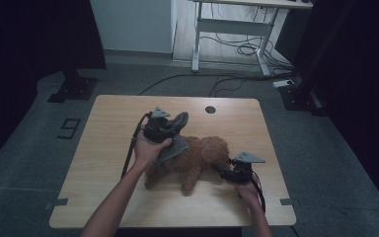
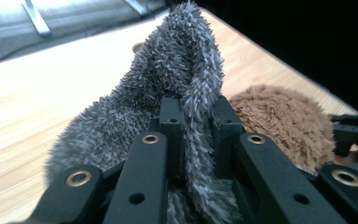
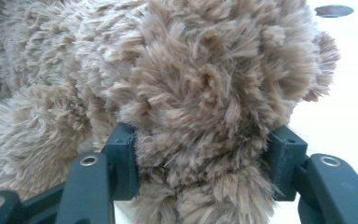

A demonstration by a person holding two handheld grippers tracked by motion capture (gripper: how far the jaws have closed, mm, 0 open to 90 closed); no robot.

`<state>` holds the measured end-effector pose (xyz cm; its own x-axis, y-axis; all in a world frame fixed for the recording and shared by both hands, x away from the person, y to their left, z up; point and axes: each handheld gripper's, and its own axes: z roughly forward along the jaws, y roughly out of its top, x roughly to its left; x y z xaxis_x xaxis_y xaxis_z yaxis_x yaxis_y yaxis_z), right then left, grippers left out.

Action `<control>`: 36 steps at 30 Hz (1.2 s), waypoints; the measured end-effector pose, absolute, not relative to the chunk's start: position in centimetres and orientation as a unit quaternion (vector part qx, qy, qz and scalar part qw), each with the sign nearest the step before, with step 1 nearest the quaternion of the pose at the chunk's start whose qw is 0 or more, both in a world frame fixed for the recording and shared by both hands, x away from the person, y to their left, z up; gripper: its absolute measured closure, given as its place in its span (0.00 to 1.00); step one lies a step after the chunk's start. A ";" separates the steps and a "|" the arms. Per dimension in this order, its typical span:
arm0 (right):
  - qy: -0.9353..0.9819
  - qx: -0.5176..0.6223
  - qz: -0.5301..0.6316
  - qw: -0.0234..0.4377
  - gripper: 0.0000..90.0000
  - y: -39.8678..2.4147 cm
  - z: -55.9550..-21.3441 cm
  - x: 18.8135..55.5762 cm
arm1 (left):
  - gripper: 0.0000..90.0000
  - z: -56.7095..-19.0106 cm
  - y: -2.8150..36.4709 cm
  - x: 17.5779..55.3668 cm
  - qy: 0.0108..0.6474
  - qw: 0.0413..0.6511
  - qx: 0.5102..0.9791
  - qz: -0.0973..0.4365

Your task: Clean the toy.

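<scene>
Brown plush toy [image 1: 197,160] lies on its side near the middle of the wooden table [image 1: 103,148], limbs pointing toward the person's edge. One grey fuzzy cloth [image 1: 176,136] rises from the toy's left end, part draped against the toy, part lifted above it.

Left gripper [image 1: 164,129]: held up over the toy's left end, in the person's left hand [image 1: 147,148]. In the left gripper view the jaws are pressed nearly together with a fold of the grey cloth [image 2: 186,93] pinched between them; the cloth stands up past the jaw tips and hangs down behind them. The brown toy [image 2: 279,121] sits just beyond, to the right of the jaws.

Right gripper [image 1: 224,171]: low at the toy's right end, near the table surface. In the right gripper view the jaws stand partly spread, one on each side of a rounded lump of brown fur [image 3: 200,93], both pads pressing into the pile. Which part of the toy this is, cannot tell.

Count: one plush toy, one grey cloth, two grippers, one table. One round hole [image 1: 210,109] in the tabletop at the far edge.
</scene>
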<state>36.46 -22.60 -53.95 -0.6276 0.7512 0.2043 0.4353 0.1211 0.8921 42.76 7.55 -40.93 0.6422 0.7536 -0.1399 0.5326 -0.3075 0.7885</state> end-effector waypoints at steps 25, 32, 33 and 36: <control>0.707 0.427 0.552 0.114 0.14 -23.8 -51.1 35.0 | 0.88 -47.4 7.2 35.6 0.373 0.447 0.807 0.101; 0.733 0.423 0.526 0.087 0.04 -22.8 -52.2 35.4 | 0.88 -48.3 7.6 33.7 0.366 0.463 0.800 0.108; 0.734 0.423 0.525 0.085 0.04 -22.8 -52.4 35.5 | 0.88 -48.3 7.6 33.5 0.364 0.464 0.800 0.111; 0.740 0.422 0.520 0.072 0.10 -22.7 -53.0 35.6 | 0.88 -48.5 7.7 32.9 0.363 0.470 0.798 0.107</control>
